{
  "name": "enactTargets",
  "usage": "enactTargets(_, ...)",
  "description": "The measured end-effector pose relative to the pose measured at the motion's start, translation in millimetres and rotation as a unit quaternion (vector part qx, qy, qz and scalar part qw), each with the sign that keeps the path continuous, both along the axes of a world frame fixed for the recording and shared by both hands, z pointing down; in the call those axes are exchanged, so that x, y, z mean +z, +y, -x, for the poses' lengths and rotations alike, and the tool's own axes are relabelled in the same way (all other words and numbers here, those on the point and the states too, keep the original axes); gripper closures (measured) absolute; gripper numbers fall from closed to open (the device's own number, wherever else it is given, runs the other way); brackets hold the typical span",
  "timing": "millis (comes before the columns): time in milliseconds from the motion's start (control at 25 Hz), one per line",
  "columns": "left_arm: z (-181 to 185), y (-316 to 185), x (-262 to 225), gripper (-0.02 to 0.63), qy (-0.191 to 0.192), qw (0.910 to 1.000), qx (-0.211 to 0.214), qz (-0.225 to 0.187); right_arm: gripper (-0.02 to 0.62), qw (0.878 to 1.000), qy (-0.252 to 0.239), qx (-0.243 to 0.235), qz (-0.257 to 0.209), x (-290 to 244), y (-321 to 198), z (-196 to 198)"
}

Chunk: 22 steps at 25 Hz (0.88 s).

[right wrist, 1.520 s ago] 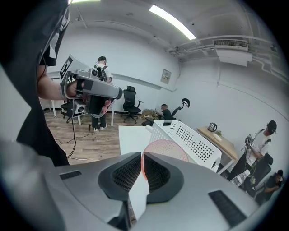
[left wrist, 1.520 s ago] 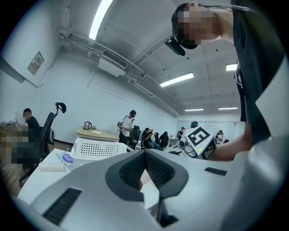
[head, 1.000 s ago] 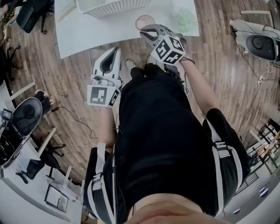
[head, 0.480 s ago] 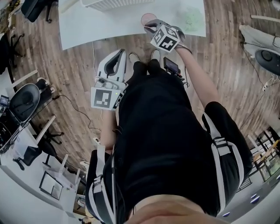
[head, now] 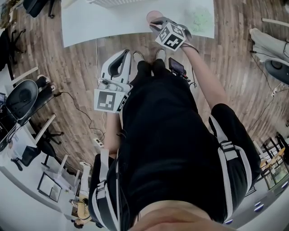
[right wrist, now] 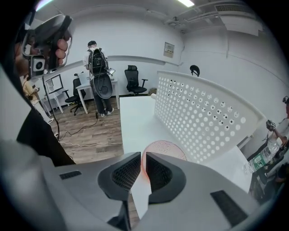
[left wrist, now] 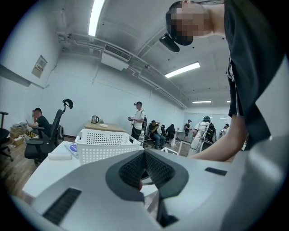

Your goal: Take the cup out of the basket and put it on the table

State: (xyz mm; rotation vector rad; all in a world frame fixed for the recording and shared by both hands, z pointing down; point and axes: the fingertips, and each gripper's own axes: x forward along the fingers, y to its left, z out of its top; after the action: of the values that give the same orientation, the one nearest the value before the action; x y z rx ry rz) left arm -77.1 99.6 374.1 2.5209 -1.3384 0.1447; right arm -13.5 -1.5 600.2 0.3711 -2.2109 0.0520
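Note:
A translucent pink cup (head: 152,16) sits low at the front edge of the white table (head: 90,25). My right gripper (head: 156,22) is shut on its rim. In the right gripper view the two pads (right wrist: 156,169) pinch the cup's (right wrist: 168,148) near wall, and the jaws hide whether its base touches the table (right wrist: 135,117). The white perforated basket (right wrist: 203,115) stands just beyond the cup, only its lower edge (head: 115,2) showing in the head view. My left gripper (head: 122,54) is shut and empty over the wooden floor in front of the table, pointing at the basket (left wrist: 106,146).
A green-labelled bottle (right wrist: 266,155) lies on the table right of the basket. A flat white block (left wrist: 58,155) rests left of it. Office chairs (head: 22,101) and a floor cable (head: 76,117) are on the left. Several people (left wrist: 137,119) stand or sit behind the table.
My right gripper has sunk toward the tabletop with the cup still pinched. The left gripper has stayed where it was. The basket has slid toward the head view's top edge.

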Motion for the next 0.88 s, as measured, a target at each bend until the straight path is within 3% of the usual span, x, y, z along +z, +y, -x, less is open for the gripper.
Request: enactTargets(880,-2.5,0.1,-10.4,0.586,0.006,0.9997,0.006,-0.021,0.558,0.998,-0.039,0.013,-0.041,-52.5,9.2,-5.2)
